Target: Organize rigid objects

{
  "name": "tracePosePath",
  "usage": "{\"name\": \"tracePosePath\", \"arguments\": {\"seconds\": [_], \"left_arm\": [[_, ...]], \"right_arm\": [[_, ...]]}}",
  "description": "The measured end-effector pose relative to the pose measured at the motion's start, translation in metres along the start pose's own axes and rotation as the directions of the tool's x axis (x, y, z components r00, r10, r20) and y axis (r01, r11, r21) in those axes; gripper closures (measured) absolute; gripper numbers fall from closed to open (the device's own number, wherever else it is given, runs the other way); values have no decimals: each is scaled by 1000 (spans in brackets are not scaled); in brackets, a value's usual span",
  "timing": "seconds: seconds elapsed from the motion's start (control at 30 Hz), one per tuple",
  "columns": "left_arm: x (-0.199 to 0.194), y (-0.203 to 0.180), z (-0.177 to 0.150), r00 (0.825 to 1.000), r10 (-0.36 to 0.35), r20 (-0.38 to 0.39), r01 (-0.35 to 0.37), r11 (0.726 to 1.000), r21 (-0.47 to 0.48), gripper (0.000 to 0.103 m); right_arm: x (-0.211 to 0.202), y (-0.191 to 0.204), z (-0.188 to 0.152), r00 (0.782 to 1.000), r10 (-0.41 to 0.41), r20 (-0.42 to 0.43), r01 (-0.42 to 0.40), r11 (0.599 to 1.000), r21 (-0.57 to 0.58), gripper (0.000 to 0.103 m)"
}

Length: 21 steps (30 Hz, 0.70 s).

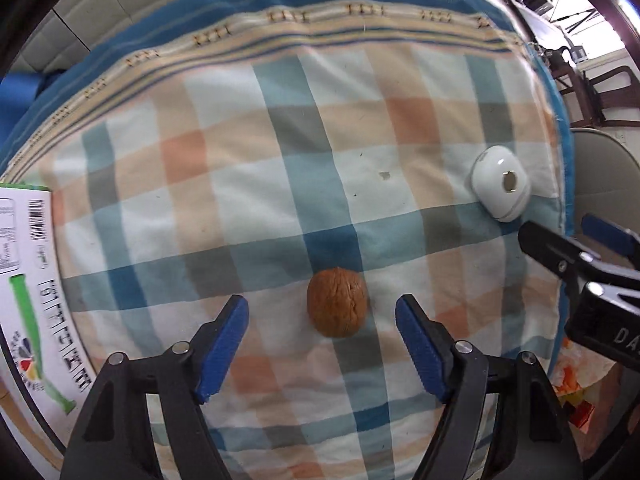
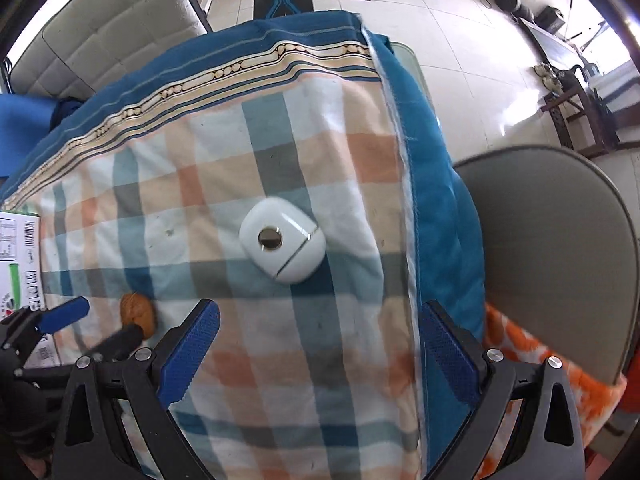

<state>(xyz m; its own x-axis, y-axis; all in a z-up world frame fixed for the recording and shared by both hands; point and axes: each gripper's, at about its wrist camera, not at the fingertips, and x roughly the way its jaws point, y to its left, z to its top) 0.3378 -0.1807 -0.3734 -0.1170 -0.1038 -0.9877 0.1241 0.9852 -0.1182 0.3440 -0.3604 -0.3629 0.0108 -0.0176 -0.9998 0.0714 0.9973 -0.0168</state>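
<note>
A brown walnut lies on the checked cloth. My left gripper is open, its blue pads on either side of the walnut and not touching it. A white rounded case with a round metal button lies further right on the cloth; it also shows in the left wrist view. My right gripper is open and empty, just short of the case. The walnut and the left gripper show at the lower left of the right wrist view.
A white printed box with a barcode lies at the cloth's left edge. A grey chair seat stands right of the table. An orange patterned cloth hangs below it. Gym weights lie on the tiled floor beyond.
</note>
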Motion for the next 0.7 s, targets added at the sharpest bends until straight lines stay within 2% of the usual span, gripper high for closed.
{"name": "tracePosePath", "arguments": {"seconds": [0.03,0.07,0.1,0.13,0.17,0.23,0.27,0.33,0.43,0.53,0.63,0.7], "left_arm": [[5,-1,1,1000,1,-10,-1,1000,1,42],[10,-1,2,1000,3,-23,-3,1000,0,63],[15,0,3,999,6,-34,-6,1000,-2,70],[17,1,3,999,13,-36,-13,1000,-4,72],[17,1,4,1000,8,-30,-8,1000,-7,72],[12,5,4,1000,5,-15,-5,1000,-20,72],[9,10,5,1000,5,-10,-6,1000,-26,72],[6,17,8,1000,2,-2,-2,999,-46,72],[2,30,13,999,-32,4,33,997,-70,72],[6,43,19,995,-92,-23,89,990,-109,72],[7,52,20,989,-141,-38,135,982,-135,66],[7,52,20,987,-153,-44,146,980,-136,60]], "right_arm": [[3,2,5,1000,2,2,-2,1000,-14,3],[8,6,10,1000,4,3,-4,999,-33,4],[12,9,14,1000,3,-1,-3,999,-49,6],[18,13,19,1000,1,-10,-2,998,-67,9],[23,16,22,1000,-1,-18,0,997,-80,12],[36,22,27,999,-29,-46,24,994,-103,31],[40,22,28,998,-35,-57,29,994,-103,34],[44,18,30,997,-30,-70,26,998,-57,45],[44,1,33,991,66,-117,-58,996,72,46],[47,-12,41,972,169,-162,-143,976,162,44],[48,-17,49,971,176,-164,-150,976,156,40],[53,-13,55,972,149,-179,-128,984,123,40]]}}
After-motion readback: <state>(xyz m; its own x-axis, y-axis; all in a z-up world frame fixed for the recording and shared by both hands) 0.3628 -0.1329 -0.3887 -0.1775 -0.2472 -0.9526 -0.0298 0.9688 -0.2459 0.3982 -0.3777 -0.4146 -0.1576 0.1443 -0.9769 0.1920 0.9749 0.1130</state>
